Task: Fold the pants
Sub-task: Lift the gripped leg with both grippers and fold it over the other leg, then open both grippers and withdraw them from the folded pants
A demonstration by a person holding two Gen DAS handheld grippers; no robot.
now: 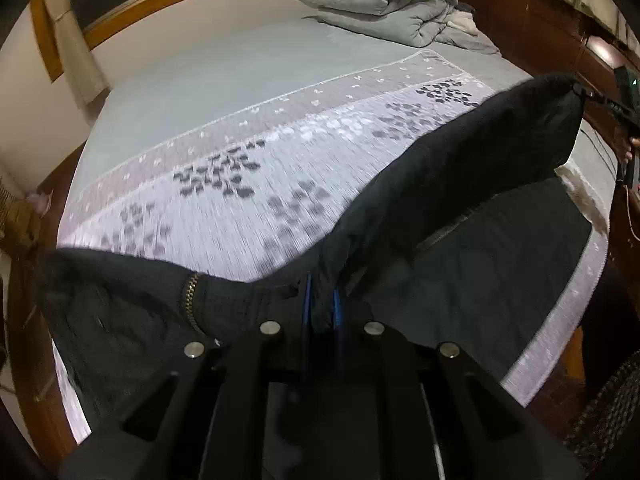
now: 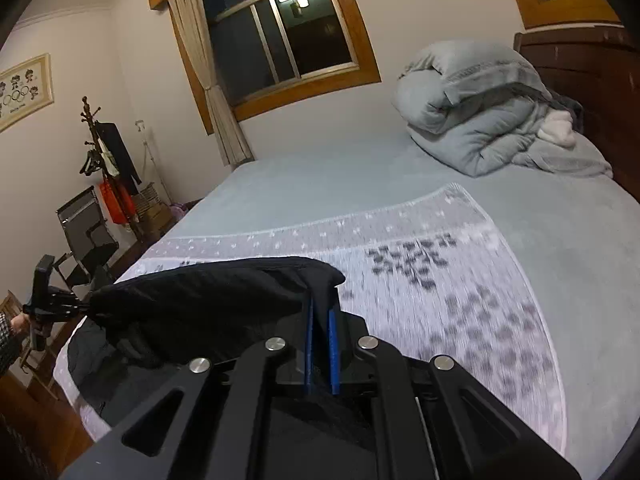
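Black pants (image 1: 440,184) hang stretched between my two grippers above a white patterned cloth (image 1: 224,216) on the bed. My left gripper (image 1: 322,304) is shut on the pants near the brass zipper (image 1: 192,300), its blue pads pinching the fabric. My right gripper (image 2: 322,316) is shut on the other end of the pants (image 2: 208,296). The right gripper also shows at the far right of the left wrist view (image 1: 600,98), and the left gripper at the far left of the right wrist view (image 2: 80,304). The lower part of the pants (image 1: 500,248) lies on the cloth.
A folded grey duvet (image 2: 480,120) sits at the head of the grey bed (image 2: 320,184) by the dark wooden headboard (image 2: 580,64). A window (image 2: 280,36), a coat stand (image 2: 108,160) and a chair (image 2: 84,232) stand beyond the bed's far side.
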